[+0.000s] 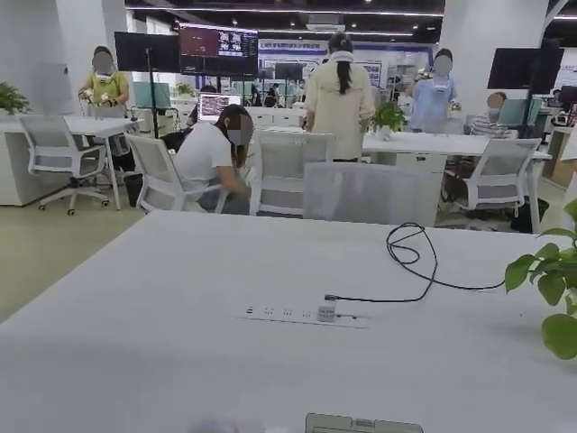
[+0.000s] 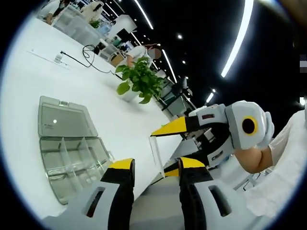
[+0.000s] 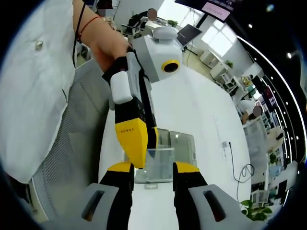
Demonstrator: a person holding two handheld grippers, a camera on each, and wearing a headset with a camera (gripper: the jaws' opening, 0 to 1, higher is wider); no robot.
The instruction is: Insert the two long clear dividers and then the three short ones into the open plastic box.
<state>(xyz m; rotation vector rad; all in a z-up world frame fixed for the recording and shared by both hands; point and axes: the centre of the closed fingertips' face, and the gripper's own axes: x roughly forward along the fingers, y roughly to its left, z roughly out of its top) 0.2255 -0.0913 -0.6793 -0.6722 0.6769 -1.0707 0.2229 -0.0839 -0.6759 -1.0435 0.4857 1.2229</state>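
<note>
Your right gripper (image 3: 153,166) clamps the clear divider (image 3: 158,173) between part-spread jaws; the open box (image 3: 184,143) lies straight ahead, frame centre.

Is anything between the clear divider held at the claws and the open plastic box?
Nothing visible does. The clear plastic divider sits in the right claw, and bare white tabletop lies between it and the open clear plastic box with its lid folded back.
</note>
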